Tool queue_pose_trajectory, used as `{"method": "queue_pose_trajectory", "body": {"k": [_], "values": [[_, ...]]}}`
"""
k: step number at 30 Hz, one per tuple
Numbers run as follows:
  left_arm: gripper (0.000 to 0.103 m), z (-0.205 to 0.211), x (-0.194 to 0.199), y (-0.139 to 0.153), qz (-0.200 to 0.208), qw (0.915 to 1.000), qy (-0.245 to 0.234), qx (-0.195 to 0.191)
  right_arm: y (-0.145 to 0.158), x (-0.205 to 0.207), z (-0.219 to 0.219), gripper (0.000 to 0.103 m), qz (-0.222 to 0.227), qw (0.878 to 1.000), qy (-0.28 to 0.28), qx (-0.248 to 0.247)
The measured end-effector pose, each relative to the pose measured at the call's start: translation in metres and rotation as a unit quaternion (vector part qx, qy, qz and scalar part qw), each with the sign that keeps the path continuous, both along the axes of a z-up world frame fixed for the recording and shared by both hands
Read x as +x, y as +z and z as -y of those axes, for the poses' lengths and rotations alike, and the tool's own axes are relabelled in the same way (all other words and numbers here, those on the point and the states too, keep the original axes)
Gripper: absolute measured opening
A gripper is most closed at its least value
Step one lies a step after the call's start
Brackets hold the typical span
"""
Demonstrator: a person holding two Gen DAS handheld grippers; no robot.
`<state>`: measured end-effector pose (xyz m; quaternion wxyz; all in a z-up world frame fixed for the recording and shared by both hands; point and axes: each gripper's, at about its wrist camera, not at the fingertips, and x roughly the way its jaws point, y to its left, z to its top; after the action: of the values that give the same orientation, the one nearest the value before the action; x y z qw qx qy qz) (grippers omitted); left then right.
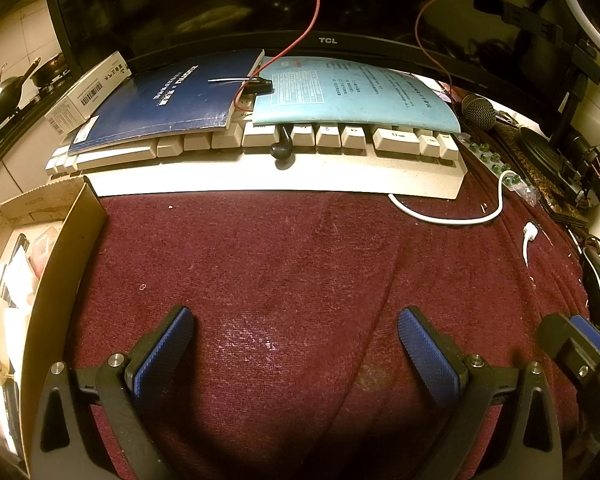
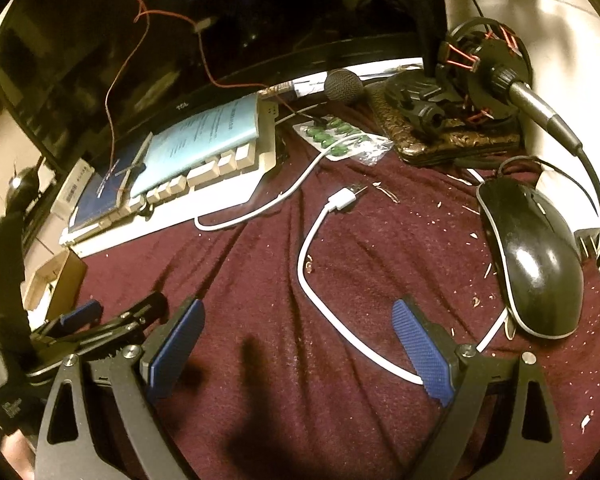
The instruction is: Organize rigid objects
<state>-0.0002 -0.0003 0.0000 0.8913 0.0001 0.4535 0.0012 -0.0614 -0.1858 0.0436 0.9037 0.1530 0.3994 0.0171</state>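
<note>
— While both claws hang wide over the maroon cloth [image 1: 284, 264] with nothing in them, where do you see trouble coming?

— Mostly from the white cable [image 2: 312, 276]. It loops across the cloth and runs right under the right gripper [image 2: 300, 344], passing beneath the blue pad of its outer finger. If that claw drops and closes carelessly, I judge it could snag the cable and drag the plug end — and the blister pack of green pills [image 2: 336, 136] beside it — along with it.

— And the mouse?

— The black mouse [image 2: 536, 264] sits just to the right of that gripper, tethered by its own cord. Lift it quickly and the cord may tug at the microphone stand [image 2: 460, 92] behind it (that is a guess, since I cannot trace where the cord ends).

— What about the left side?

— The left gripper [image 1: 296, 348] has its jaws spread fully, touching nothing, with bare cloth between the fingers. The cardboard box [image 1: 64, 240] lies just to its left, already crowded, so anything dropped in might perch on the pile instead of settling.

— Where are the things to tidy?

— Scattered along the far side: a dark blue book [image 1: 160, 100] and a light blue booklet [image 1: 352, 92] lie on the keyboard [image 1: 260, 160], with the cable, pills and mouse over to the right.
</note>
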Motion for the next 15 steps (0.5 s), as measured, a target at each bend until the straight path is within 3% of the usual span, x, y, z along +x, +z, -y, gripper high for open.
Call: {"method": "queue_pose_trajectory", "body": {"k": [3,7,9,10,12,15], "values": [[0.103,0.0,0.001,0.001,-0.012,0.9999,-0.001,-0.002,0.002,-0.001,0.002,0.095,0.006,1.0,-0.003,0.007],[0.103,0.001,0.007,0.005,-0.087,0.9944,-0.059,-0.008,0.017,-0.014,0.0,0.095,0.032,0.999,-0.002,0.006],[0.102,-0.004,0.004,0.01,-0.088,0.9913,-0.086,-0.047,0.034,-0.03,-0.007,0.095,0.054,0.999,0.003,0.006],[0.097,-0.014,-0.002,0.016,-0.09,0.9882,-0.089,-0.086,0.041,-0.037,-0.011,0.095,0.063,0.998,0.007,0.009],[0.09,-0.048,-0.032,0.046,-0.05,0.9837,-0.077,-0.154,0.06,-0.053,-0.026,0.095,0.082,0.996,0.023,0.028],[0.094,-0.108,-0.09,0.101,0.034,0.988,-0.045,-0.144,0.088,-0.074,-0.061,0.095,0.123,0.989,0.061,0.057]]}}
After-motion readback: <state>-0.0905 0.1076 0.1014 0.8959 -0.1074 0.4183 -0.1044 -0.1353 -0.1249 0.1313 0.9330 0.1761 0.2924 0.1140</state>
